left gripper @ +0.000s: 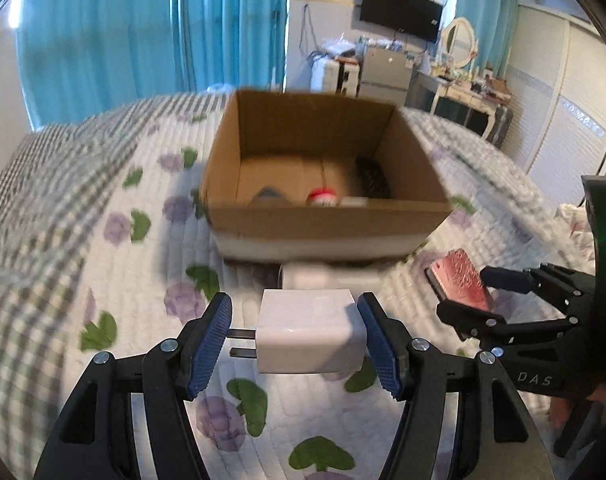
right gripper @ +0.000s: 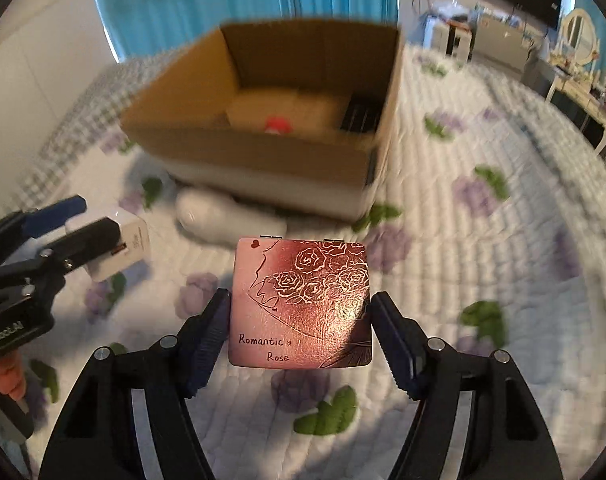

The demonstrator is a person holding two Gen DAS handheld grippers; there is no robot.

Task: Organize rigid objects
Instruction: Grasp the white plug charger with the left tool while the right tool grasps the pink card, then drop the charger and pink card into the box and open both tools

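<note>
My left gripper (left gripper: 297,340) is shut on a white charger plug (left gripper: 309,332), prongs pointing left, held above the quilt; the plug also shows in the right wrist view (right gripper: 117,246). My right gripper (right gripper: 299,336) is shut on a pink square case (right gripper: 301,306) marked "Romantic Rose"; the case also shows in the left wrist view (left gripper: 461,280). An open cardboard box (left gripper: 327,216) stands ahead on the bed and also shows in the right wrist view (right gripper: 263,148). It holds a red-and-white item (left gripper: 322,198), a grey item (left gripper: 268,196) and a dark object (left gripper: 371,176).
A white cylindrical object (right gripper: 227,218) lies on the floral quilt (right gripper: 483,264) just in front of the box. Blue curtains (left gripper: 151,32) hang behind the bed. A dresser with an oval mirror (left gripper: 461,42) and a wall TV (left gripper: 401,10) stand at the far right.
</note>
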